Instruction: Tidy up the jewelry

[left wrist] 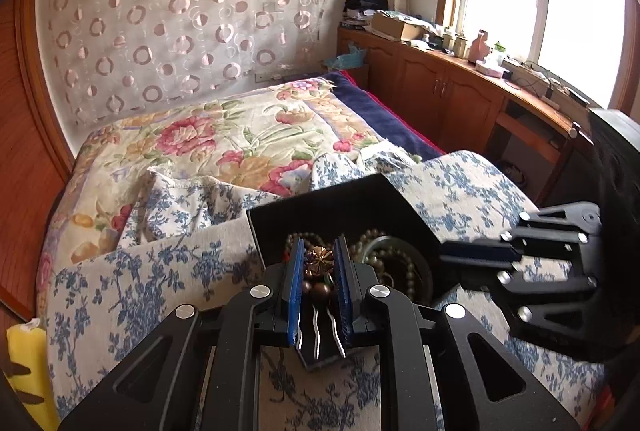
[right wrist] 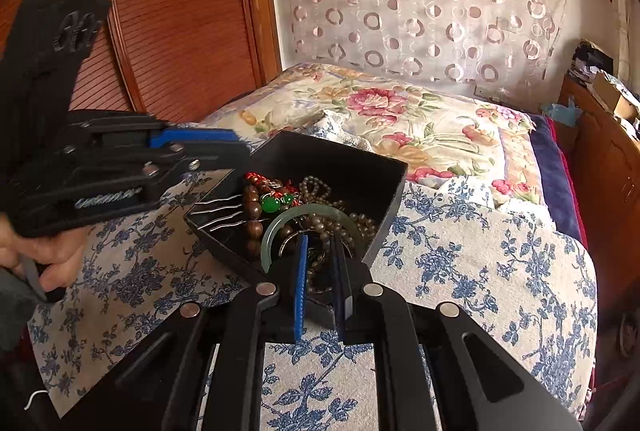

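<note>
A floral-covered bed (right wrist: 460, 135) carries a black jewelry tray (right wrist: 392, 191).

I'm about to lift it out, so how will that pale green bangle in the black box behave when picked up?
The bangle looks like a rigid ring, so it should hold its shape. It seems glossy, perhaps slippery and breakable. Bead strands lie through it and may drag along.

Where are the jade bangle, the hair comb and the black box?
jade bangle (right wrist: 280, 221): right wrist view, upper-left arc.
hair comb (left wrist: 319, 260): left wrist view, flower ornament.
black box (right wrist: 394, 187): right wrist view, right wall.
</note>
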Demonstrator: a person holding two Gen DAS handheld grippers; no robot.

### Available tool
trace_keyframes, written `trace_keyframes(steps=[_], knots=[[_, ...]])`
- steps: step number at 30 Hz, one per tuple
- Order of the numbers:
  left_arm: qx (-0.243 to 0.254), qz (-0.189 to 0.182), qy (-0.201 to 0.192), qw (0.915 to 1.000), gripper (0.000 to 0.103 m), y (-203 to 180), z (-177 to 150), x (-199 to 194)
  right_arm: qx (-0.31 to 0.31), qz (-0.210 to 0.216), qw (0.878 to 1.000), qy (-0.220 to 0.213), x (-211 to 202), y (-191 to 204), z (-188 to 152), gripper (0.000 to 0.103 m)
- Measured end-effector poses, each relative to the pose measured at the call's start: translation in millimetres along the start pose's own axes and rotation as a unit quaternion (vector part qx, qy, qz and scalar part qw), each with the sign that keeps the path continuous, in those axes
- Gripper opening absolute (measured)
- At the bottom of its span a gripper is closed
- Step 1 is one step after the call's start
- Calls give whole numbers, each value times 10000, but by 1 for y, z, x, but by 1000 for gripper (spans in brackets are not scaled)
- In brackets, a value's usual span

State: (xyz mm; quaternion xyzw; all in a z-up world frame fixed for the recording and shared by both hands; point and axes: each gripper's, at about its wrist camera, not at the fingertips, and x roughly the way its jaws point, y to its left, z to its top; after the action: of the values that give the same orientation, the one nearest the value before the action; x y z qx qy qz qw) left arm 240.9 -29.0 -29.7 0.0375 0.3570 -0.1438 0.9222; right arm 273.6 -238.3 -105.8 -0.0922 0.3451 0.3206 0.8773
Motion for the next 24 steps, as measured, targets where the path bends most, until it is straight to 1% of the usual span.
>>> trace_keyframes(steps=[5,7,8,11,13,15,16,17,18,19,20,21,22,23,24], knots=[[-58,65,-70,9999,16,-1,6,3,41,-65,10000,-7,-7,0,-7,13],[-74,97,-97,9999,25,-2,6,0,72,-93,9999,-18,-11,-1,-10,13],[-83,97,-114,9999,32,-3,4,-1,83,-104,9999,-24,-12,-1,-11,13],[-153,139,-77,9998,34,-4,-1,-6,132,-160,9998,-66,-20,0,-17,13],[-183,187,-78,9996,40,-6,-7,-13,168,-190,9996,-102,-25,1,-21,13],[-219,196,-91,9995,56,-7,-15,-21,218,-259,9993,-155,-32,3,-25,17],[-247,215,-101,9994,60,-9,-19,-26,245,-300,9991,-182,-36,4,-27,30],[-271,253,-115,9992,67,-10,-23,-31,272,-348,9988,-221,-40,6,-30,44],[-286,304,-126,9991,74,-11,-26,-35,279,-392,9985,-254,-43,8,-32,51],[-304,405,-146,9986,77,-13,-32,-42,292,-460,9981,-304,-47,10,-35,61],[-305,479,-168,9982,83,-15,-36,-47,331,-545,9973,-363,-52,11,-38,71],[-313,541,-194,9979,89,-17,-40,-53,378,-598,9967,-408,-56,12,-41,76],[-332,604,-233,9974,91,-18,-45,-60,424,-627,9961,-450,-60,12,-43,85],[-344,650,-265,9969,94,-19,-49,-65,479,-656,9954,-500,-66,14,-46,91],[-354,719,-300,9963,95,-21,-52,-71,504,-682,9950,-522,-69,15,-48,93]])
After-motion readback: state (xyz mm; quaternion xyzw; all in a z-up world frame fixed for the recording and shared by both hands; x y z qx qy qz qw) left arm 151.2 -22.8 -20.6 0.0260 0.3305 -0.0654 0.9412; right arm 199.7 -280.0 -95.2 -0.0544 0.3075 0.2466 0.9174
